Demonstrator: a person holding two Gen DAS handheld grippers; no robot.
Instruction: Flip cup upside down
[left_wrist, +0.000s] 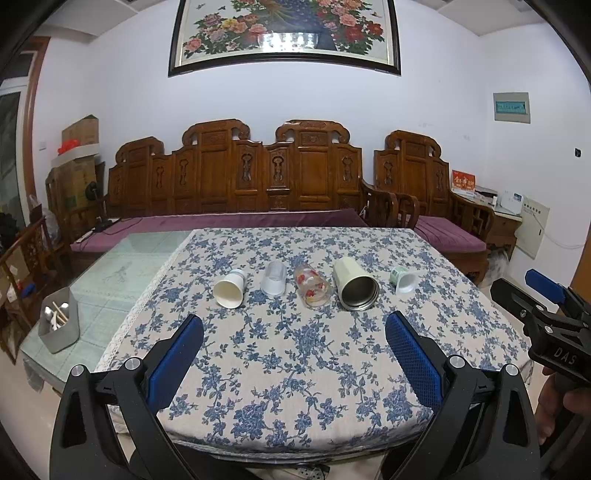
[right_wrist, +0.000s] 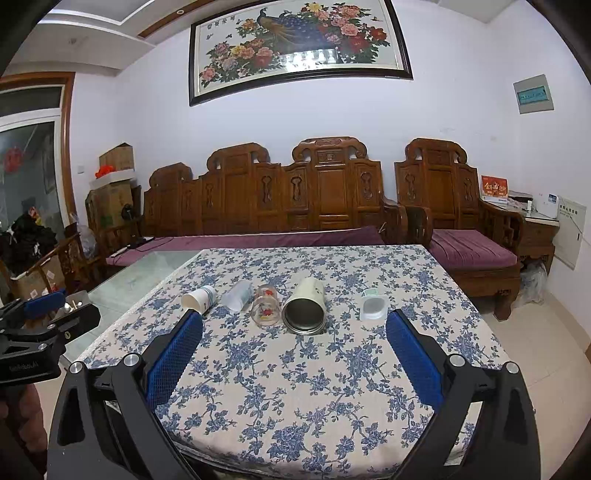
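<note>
Pale wall (right_wrist: 147, 122) bearing a framed peony painting (right_wrist: 299, 44); carved wooden sofa (right_wrist: 295, 195) with purple cushions; matching armchair (right_wrist: 454, 206); stacked cardboard boxes (right_wrist: 114, 184) at left; tiled floor (right_wrist: 554, 332); floral-clothed worktop (right_wrist: 295, 369).

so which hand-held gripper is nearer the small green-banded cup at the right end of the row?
Right. The right hand-held gripper faces the small green-banded cup just past its right finger; the left hand-held gripper sits toward the row's other end.

Both wrist views toward shared table (left_wrist: 295, 369)
</note>
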